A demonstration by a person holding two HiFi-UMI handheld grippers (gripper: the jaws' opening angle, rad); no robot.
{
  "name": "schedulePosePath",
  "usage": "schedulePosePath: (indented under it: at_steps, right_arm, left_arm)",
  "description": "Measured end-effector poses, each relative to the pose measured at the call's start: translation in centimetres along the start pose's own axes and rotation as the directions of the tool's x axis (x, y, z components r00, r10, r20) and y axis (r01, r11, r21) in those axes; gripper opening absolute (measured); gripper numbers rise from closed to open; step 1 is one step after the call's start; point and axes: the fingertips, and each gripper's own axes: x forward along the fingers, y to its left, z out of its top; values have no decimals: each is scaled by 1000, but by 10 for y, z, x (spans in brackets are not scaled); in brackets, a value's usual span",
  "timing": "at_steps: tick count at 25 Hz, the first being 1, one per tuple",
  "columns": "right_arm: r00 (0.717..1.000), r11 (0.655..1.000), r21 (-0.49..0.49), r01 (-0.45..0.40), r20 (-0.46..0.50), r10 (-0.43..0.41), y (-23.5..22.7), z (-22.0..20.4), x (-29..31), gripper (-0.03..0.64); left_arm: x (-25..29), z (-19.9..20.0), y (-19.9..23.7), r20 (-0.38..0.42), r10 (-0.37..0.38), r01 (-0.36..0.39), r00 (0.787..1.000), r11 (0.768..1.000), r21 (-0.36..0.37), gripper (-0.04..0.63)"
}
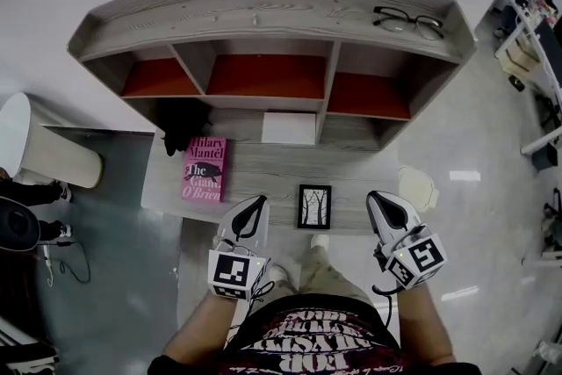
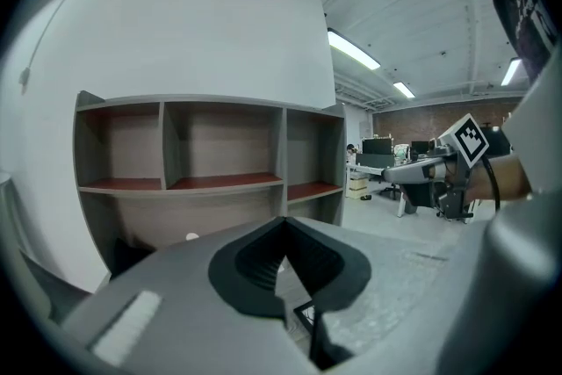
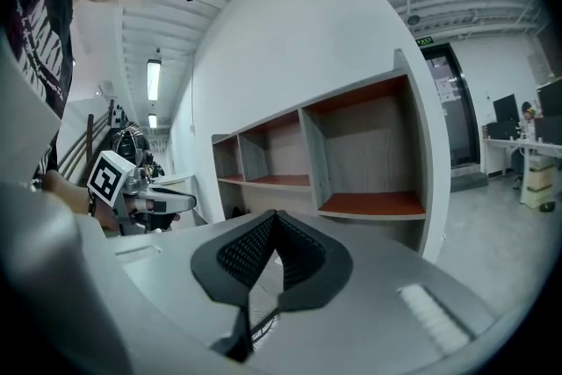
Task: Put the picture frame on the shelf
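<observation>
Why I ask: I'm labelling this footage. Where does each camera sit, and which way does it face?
Head view: on the person's head, looking steeply down at the shelf, picture frame and pink book; both forearms, left tongs and right tongs show.
Left gripper view: rides the left tongs, facing the shelf along shut jaws; right tongs show at right.
Right gripper view: rides the right tongs, facing the shelf; left tongs show at left.
Shared: all see the shelf; each gripper view catches the other tongs.

You hold your left gripper [image 1: 249, 218] and right gripper [image 1: 387, 212] out ahead, side by side and well apart, each with jaws pressed together.
</observation>
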Motion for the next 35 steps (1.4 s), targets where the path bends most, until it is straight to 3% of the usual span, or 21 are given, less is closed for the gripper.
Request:
schedulePosePath:
  at_steps: [19,25,35]
  right_arm:
    - [993,997,61,-38,-114,45,-46,-45,48,29]
    - [986,987,157,-20,-159,45,-55,-69,66,29]
    - [953,976,216,14,-299,53,-61,-137,84,29]
  left_arm:
    - [74,-36,-7,-111,-24,22,993,1000,-21,0]
    - [96,-68,-10,-188,-72,54,979,993,-101,0]
    - [130,-123,-23,-283,-138,88,949,979,-182,0]
